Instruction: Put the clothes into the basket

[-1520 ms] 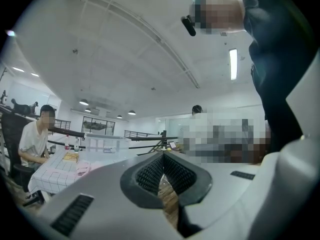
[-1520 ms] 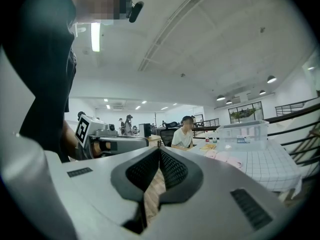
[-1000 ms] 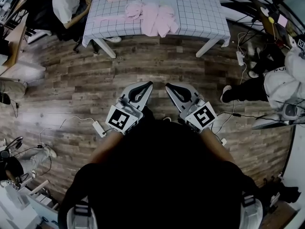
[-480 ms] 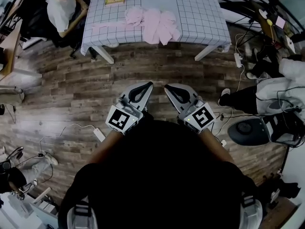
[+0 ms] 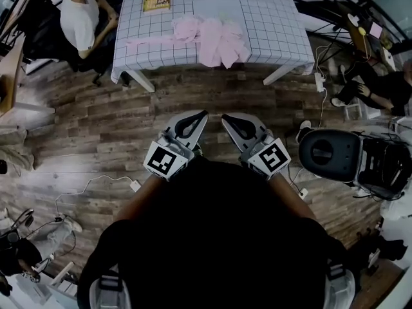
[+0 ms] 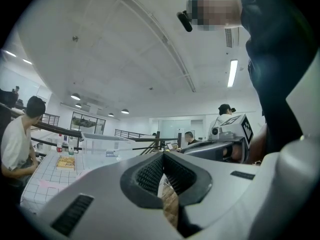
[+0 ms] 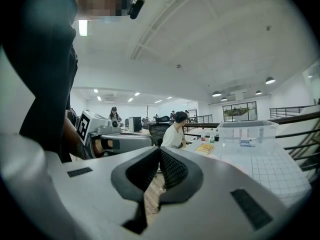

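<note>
Both left gripper [image 5: 203, 113] and right gripper [image 5: 224, 117] sit closed, empty; one pink clothes heap [image 5: 215, 36] tops one table [image 5: 273, 19].

We see the clothes [image 5: 215, 36], pale pink and crumpled in a loose heap, lying on the checked table [image 5: 270, 18] near its front edge. One fold hangs over that edge and a thin strip trails left. The basket [image 7: 247, 132], a clear box, stands upright on the same table.

Bare floor [image 5: 212, 92] ahead up to table [image 5: 270, 24]; black chair [image 5: 325, 153] close right.
</note>
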`<act>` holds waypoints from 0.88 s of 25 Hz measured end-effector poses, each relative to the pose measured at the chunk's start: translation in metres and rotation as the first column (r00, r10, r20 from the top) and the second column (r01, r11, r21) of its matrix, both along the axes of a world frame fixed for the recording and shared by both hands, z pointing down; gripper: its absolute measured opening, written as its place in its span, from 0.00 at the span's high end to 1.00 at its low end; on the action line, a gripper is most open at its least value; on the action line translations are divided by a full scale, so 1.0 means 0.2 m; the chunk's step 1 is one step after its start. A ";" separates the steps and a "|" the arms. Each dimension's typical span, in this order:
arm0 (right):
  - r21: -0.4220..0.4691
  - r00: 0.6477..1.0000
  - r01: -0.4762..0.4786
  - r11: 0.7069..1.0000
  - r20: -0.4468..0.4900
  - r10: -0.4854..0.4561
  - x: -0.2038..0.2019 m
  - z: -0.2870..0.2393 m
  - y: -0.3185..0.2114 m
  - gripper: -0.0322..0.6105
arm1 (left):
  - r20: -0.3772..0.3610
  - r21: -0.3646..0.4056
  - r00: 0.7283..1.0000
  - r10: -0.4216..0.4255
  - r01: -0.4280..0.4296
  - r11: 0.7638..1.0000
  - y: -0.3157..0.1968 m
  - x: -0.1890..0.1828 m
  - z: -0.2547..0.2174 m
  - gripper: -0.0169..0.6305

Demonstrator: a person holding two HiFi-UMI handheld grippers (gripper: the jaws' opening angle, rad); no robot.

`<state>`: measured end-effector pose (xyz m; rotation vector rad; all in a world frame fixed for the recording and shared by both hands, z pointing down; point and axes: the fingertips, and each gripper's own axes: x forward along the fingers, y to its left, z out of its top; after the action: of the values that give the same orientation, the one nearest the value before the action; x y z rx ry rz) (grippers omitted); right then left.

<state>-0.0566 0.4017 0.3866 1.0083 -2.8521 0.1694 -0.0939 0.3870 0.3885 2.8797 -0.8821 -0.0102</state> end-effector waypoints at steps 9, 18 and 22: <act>-0.009 1.000 -0.018 1.000 -0.004 0.018 -0.18 0.02 -0.12 0.93 | 0.000 0.002 1.000 0.029 -0.029 1.000 -0.12 -0.16 0.01 0.97; -0.017 1.000 -0.025 1.000 0.001 0.025 -0.22 0.03 -0.24 0.93 | 0.001 -0.002 1.000 0.019 -0.019 1.000 -0.24 -0.21 0.01 0.97; -0.018 1.000 -0.017 1.000 0.001 0.017 -0.20 0.05 -0.30 0.93 | 0.007 -0.005 1.000 0.007 -0.007 1.000 -0.29 -0.21 0.03 0.97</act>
<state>-0.0972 0.3422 0.3960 1.0303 -2.8383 0.1961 -0.1359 0.3285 0.3937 2.8796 -0.8719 0.0033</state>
